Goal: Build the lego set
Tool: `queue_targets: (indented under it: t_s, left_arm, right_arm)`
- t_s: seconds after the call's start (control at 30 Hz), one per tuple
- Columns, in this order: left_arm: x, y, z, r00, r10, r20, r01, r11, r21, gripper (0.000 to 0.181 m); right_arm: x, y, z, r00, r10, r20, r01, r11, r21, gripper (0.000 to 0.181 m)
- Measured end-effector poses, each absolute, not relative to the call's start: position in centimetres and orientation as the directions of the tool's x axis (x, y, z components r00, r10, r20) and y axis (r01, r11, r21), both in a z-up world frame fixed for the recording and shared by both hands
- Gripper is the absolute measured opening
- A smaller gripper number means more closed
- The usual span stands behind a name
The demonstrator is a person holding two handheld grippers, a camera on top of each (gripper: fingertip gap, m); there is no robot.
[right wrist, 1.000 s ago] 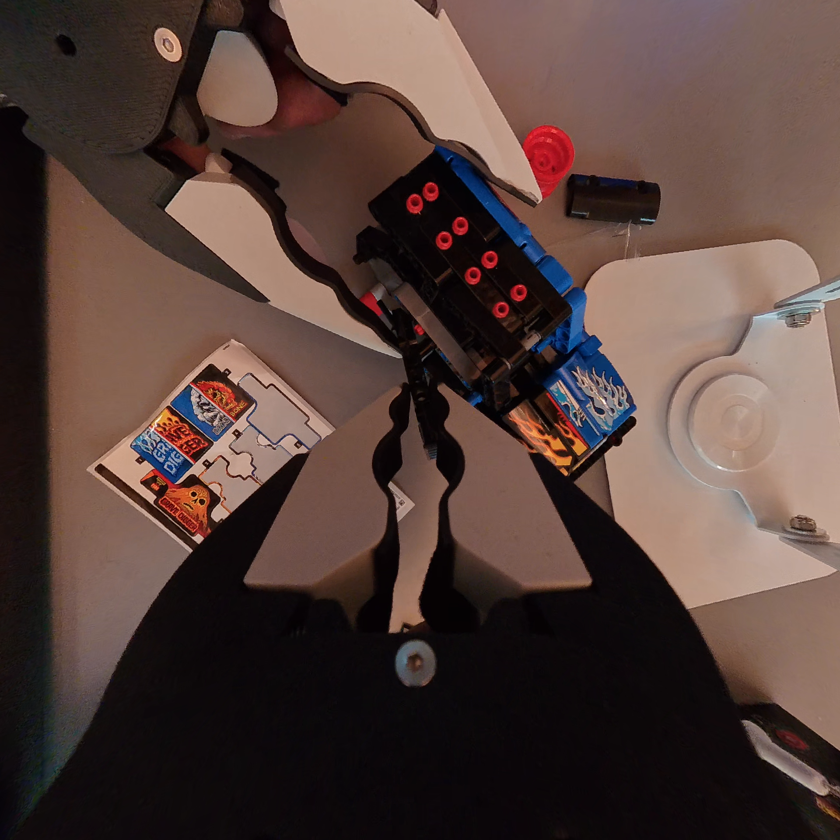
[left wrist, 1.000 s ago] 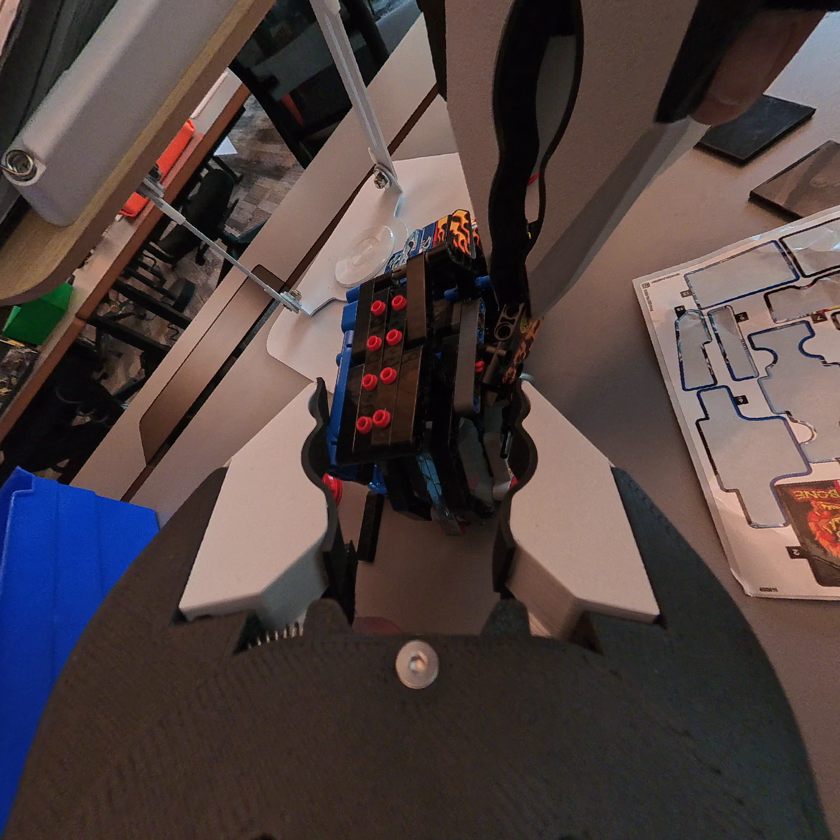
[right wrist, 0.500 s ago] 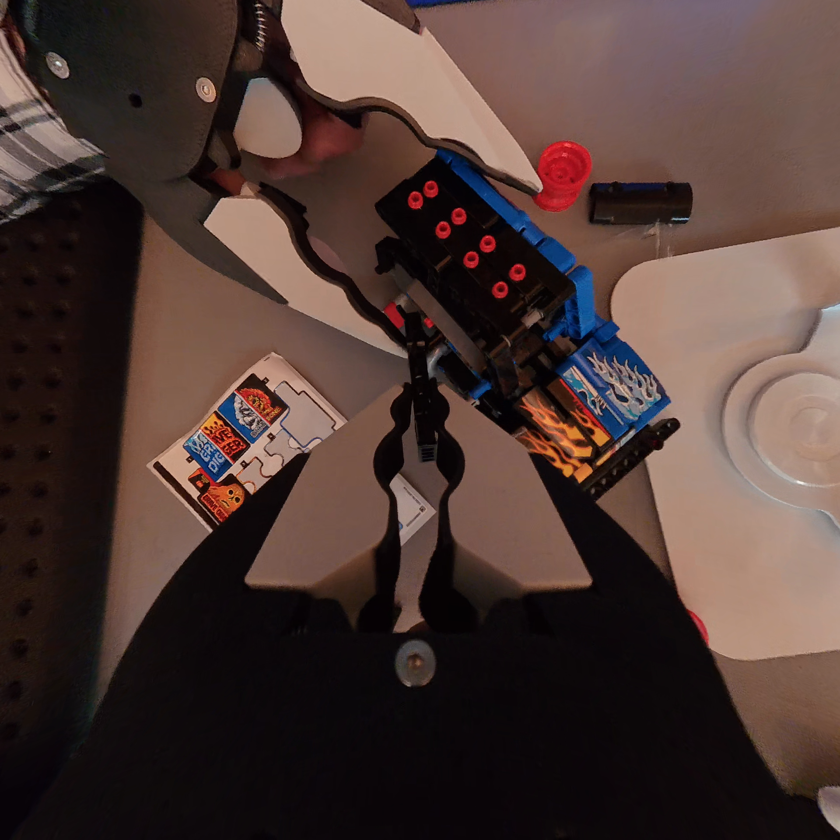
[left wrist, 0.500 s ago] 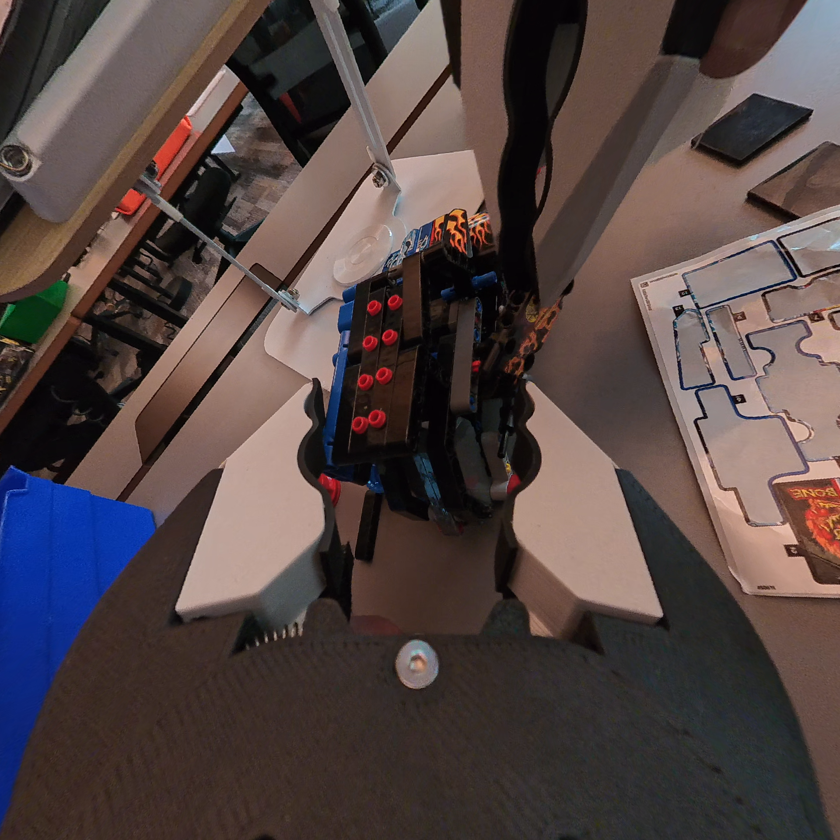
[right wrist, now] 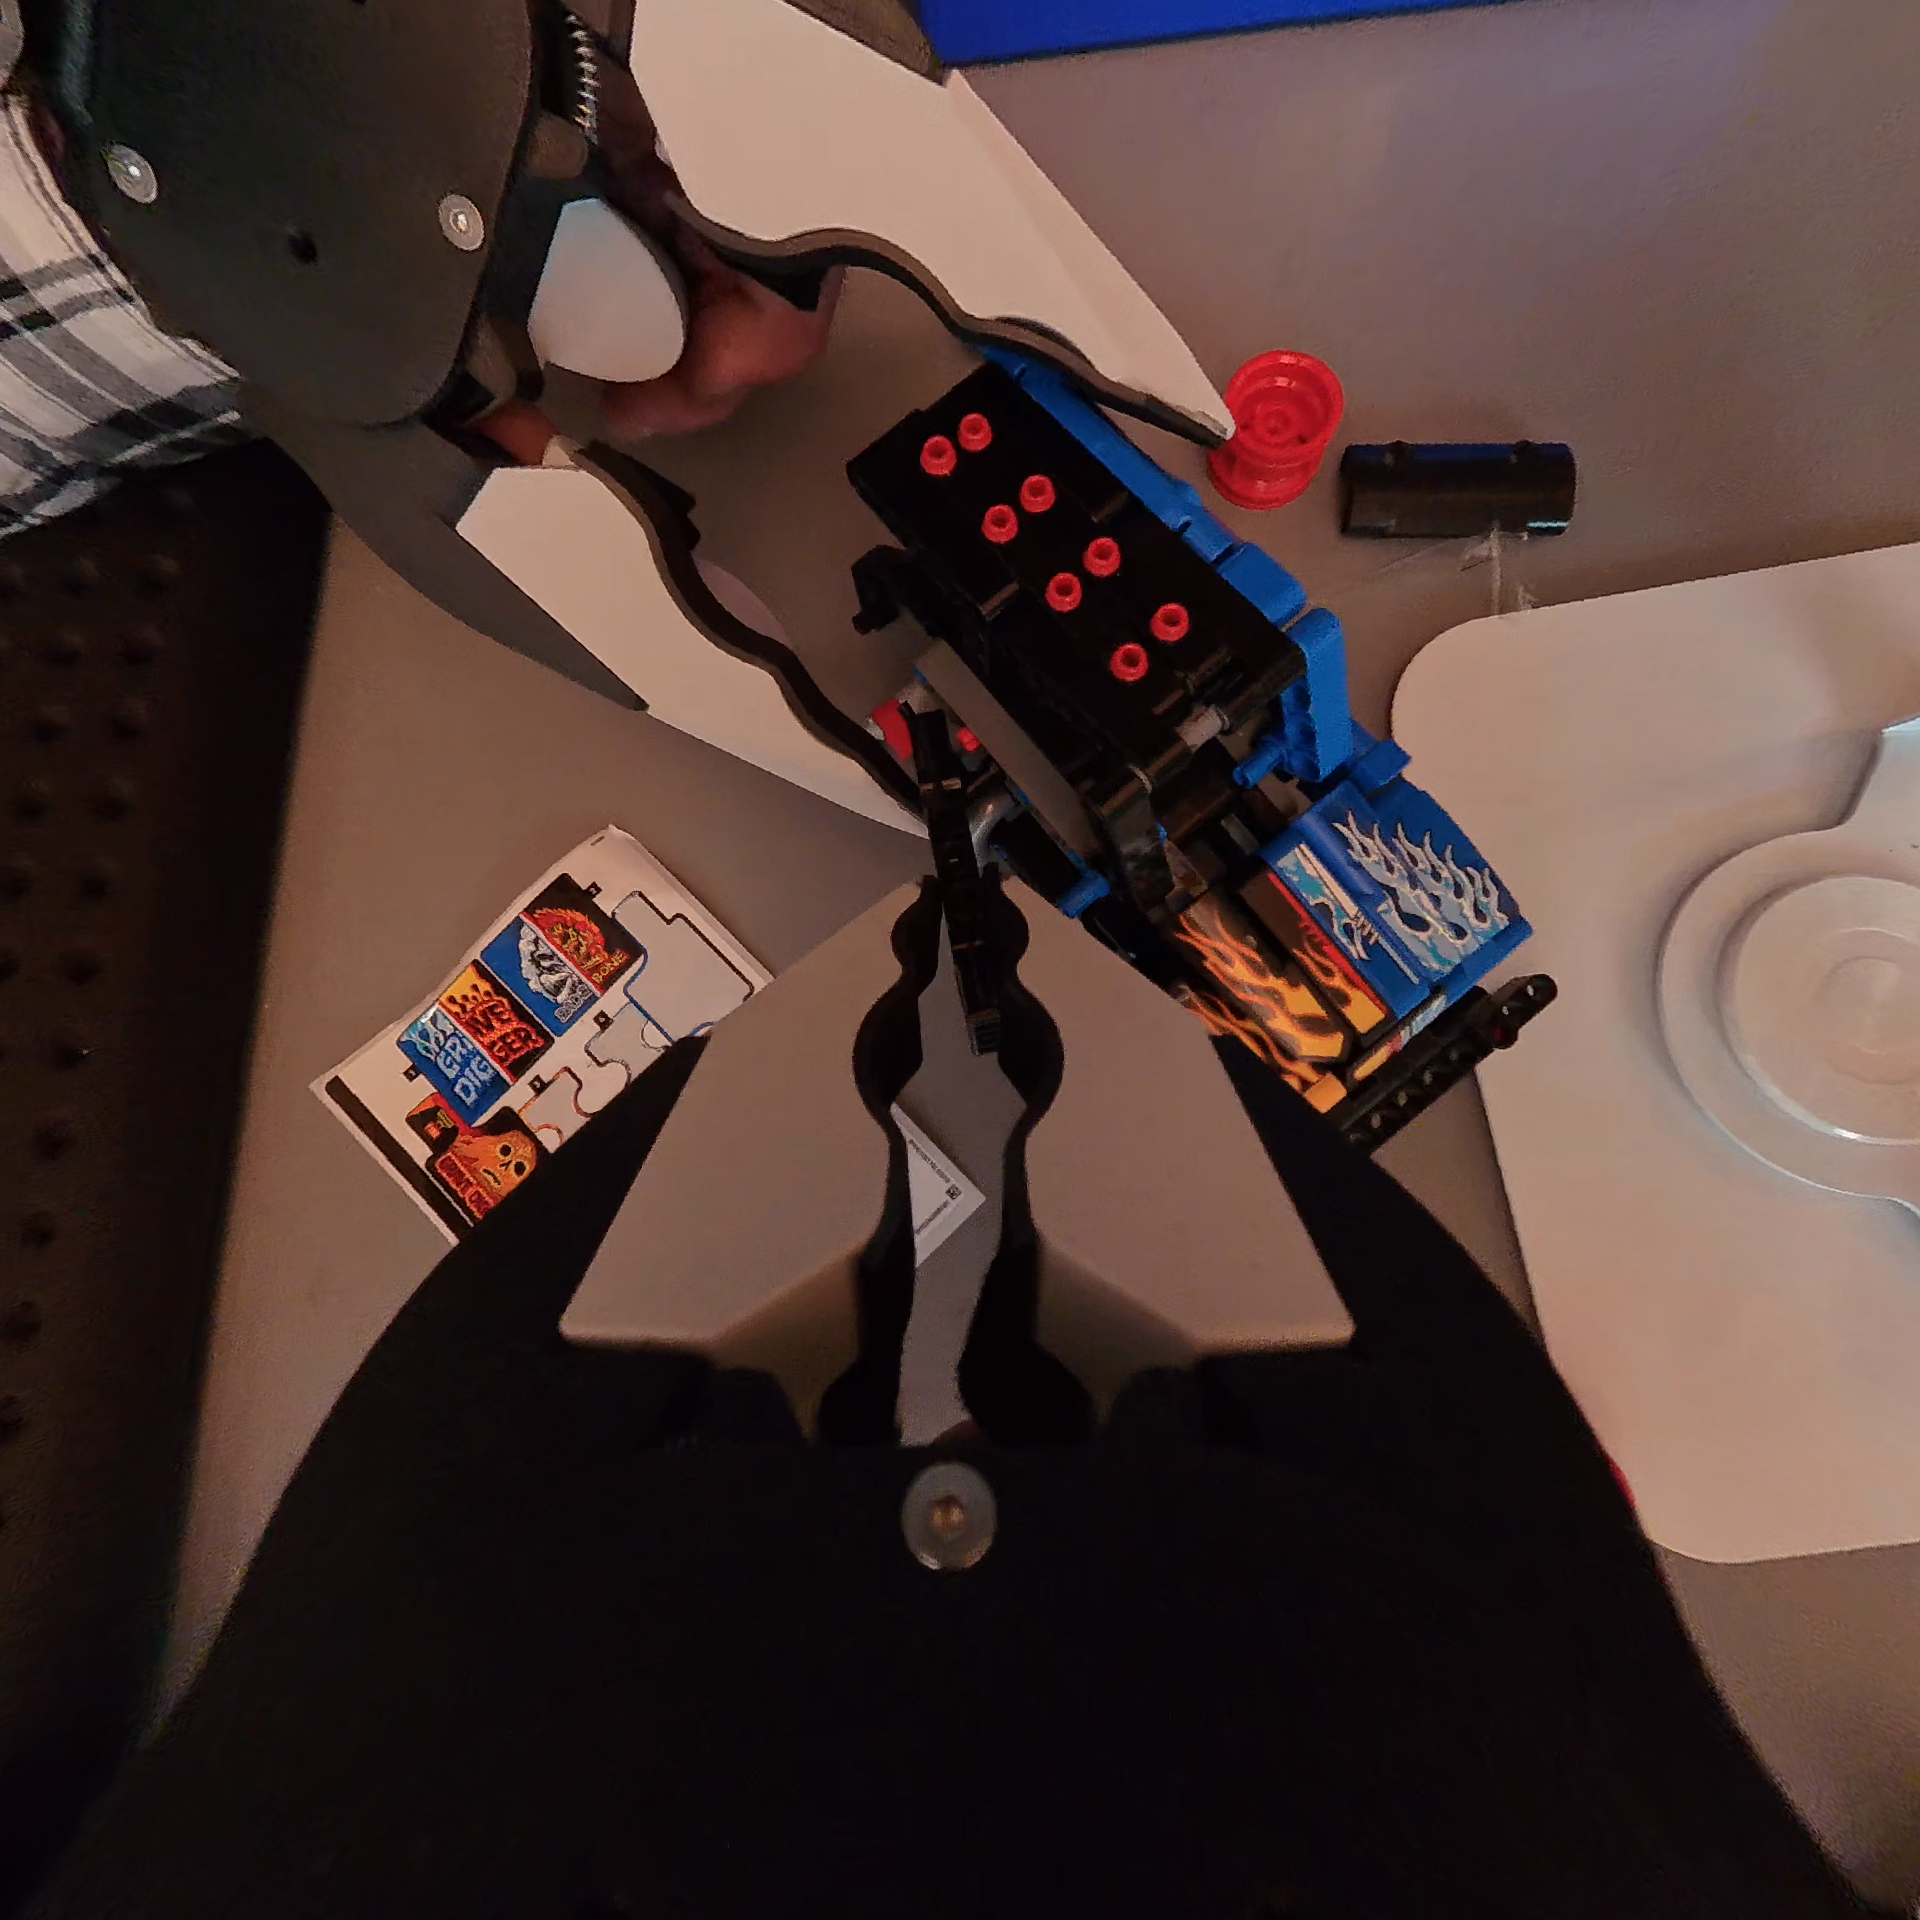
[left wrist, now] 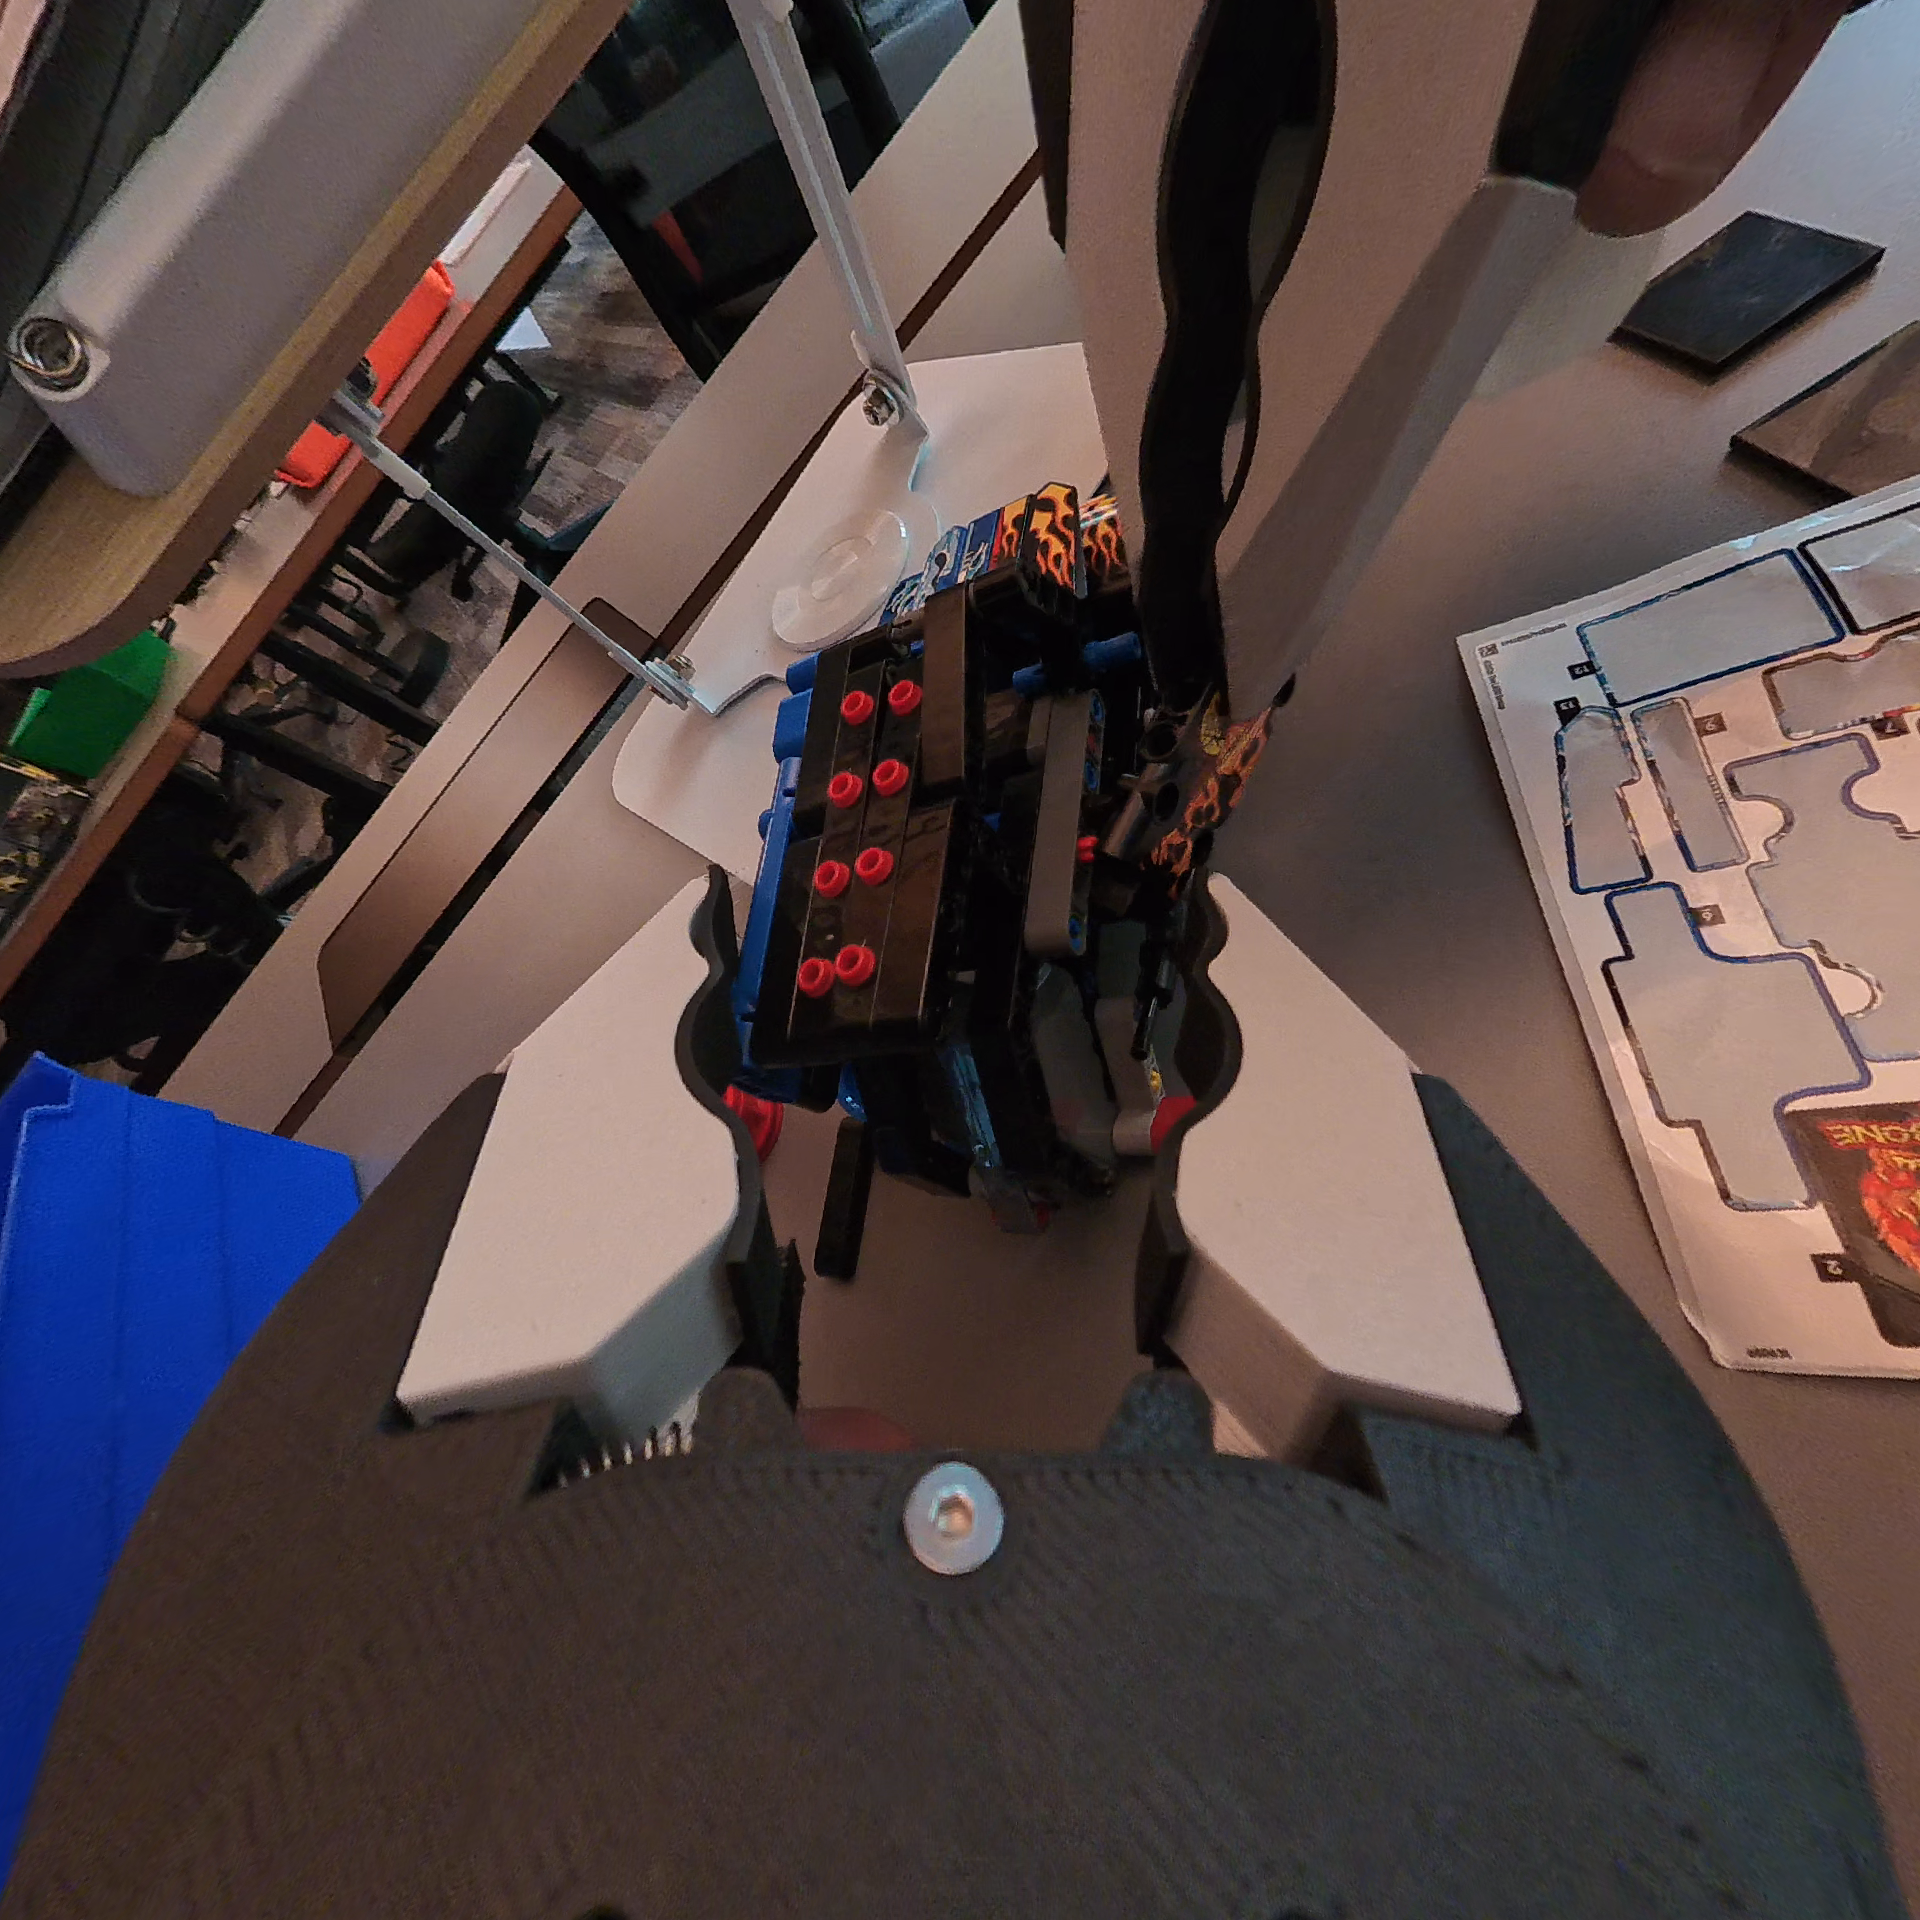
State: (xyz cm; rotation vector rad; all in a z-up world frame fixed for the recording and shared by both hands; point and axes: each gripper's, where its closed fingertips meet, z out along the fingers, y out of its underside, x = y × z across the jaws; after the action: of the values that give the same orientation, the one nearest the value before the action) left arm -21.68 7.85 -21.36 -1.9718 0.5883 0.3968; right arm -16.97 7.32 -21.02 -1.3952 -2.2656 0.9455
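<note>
On the grey table [right wrist: 1558, 187] most of the build looked done: the blue-and-black brick vehicle body [right wrist: 1122, 644], with rows of red studs on its black underside and flame-printed panels at one end, was largely assembled and lay turned on its side above the table. The left gripper [left wrist: 961, 925] had its jaws clamped across the body's rear, holding it steady. Left of centre in the right wrist view lay the partly used glossy sticker sheet [right wrist: 540, 1029], several stickers gone from it and a few colourful ones left.

The right gripper [right wrist: 961, 904] had its jaws closed on a thin black beam with pin holes [right wrist: 961, 914], whose far end met the side of the body; I judged it was being pressed into place, though whether it had seated could not be told.

Farther right, a red plastic wheel hub [right wrist: 1278, 426] and a short black connector piece [right wrist: 1455, 488] rested loose on the table, so wheels and some fittings apparently remained. A white flat stand base [right wrist: 1662, 1351] lay at the right.
</note>
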Motion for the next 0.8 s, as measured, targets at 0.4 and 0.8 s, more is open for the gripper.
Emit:
queue_targets:
  t_s: [0.4, 0.8]
  left_arm:
    - [-21.98, 8.05, -21.37, 0.828, -0.212, -0.519, -0.559, -0.386, -0.734, 0.085]
    - [-21.86, 7.83, -21.4, 0.826, -0.232, -0.513, -0.563, -0.381, -0.734, 0.085]
  right_arm:
    - [-17.29, 7.37, -20.9, -0.453, 0.891, 0.016, 0.679, 0.357, -0.641, 0.006]
    - [-16.73, 7.09, -21.52, -0.476, 0.879, -0.037, 0.691, 0.347, -0.634, 0.005]
